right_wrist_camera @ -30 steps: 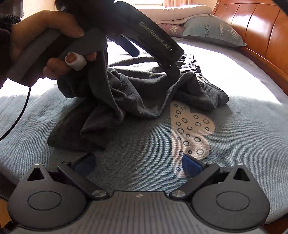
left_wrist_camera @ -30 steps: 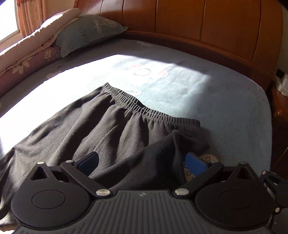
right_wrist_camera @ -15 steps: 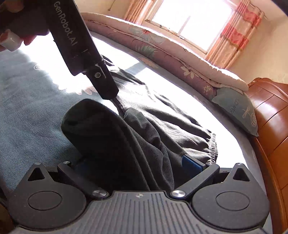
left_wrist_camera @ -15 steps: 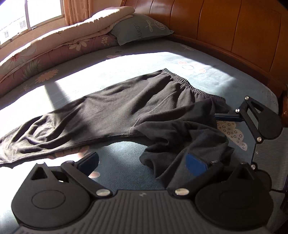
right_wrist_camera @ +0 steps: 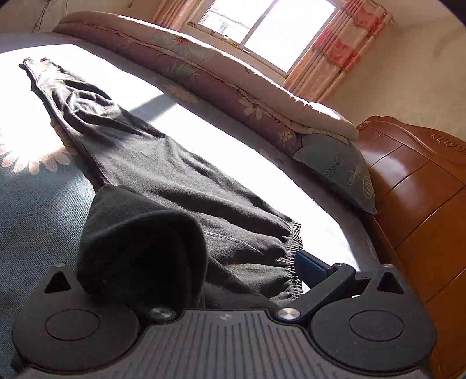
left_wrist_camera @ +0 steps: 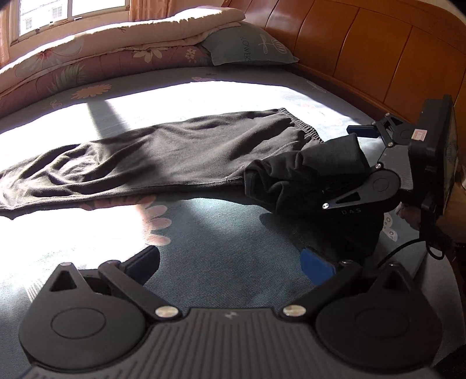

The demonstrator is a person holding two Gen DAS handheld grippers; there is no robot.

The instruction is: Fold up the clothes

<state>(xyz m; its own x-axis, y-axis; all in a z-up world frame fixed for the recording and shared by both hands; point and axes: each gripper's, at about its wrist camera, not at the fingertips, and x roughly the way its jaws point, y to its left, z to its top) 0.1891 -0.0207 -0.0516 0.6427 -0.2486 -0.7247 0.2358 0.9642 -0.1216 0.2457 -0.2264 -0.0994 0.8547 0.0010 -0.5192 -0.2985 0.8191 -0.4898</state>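
Sunlit bed (left_wrist_camera: 221,256) carries dark sweatpants (left_wrist_camera: 163,157), one leg bunched over right gripper (left_wrist_camera: 359,163), jaws apart. Left gripper (left_wrist_camera: 230,262) spread, empty. Best draw bunched leg straight, flat.

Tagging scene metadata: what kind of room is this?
Almost certainly a home bedroom: dark trousers lie on a bed sheet, backed by a wooden headboard, with a pillow and rolled quilt under a curtained window.
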